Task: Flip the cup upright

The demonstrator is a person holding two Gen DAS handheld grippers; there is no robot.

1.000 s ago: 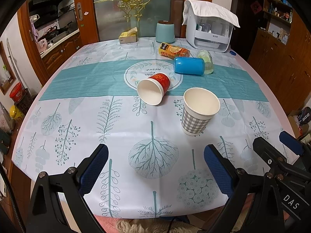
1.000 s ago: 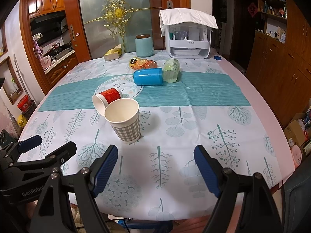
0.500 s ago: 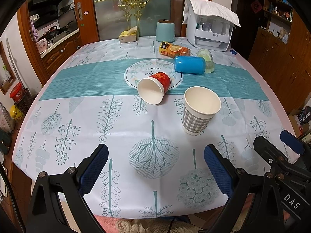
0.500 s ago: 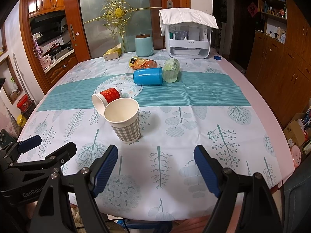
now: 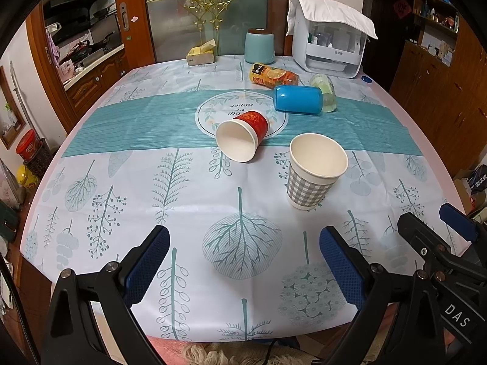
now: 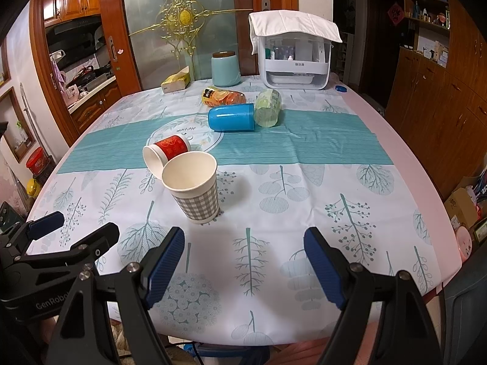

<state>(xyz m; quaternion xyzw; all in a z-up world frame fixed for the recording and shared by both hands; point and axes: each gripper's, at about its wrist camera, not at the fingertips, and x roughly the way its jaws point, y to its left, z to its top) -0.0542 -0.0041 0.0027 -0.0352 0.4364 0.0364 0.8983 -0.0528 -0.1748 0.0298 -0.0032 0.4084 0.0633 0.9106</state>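
Both pairs of jaws stand wide and hold nothing: the left gripper [image 5: 243, 261] and the right gripper [image 6: 245, 258] hover side by side over the near edge of the worktop [image 5: 91, 213], well short of any cup. The red paper cup [image 5: 243, 135] lies on its side near the middle of the worktop, at the near rim of the cloth's round emblem, its open mouth turned toward the near-left. Just beside it, toward the near-right, the grey checked paper cup [image 5: 313, 172] already stands upright, so this looks like the pause before reaching for another cup. Toward the far edge lie a blue cup [image 6: 232, 117] and a pale green cup [image 6: 268, 108], touching each other, with an orange juice bottle [image 6: 223, 97] behind them. The next move probably calls for reaching forward, closing across the red cup's wall and turning its mouth up without knocking the checked cup.
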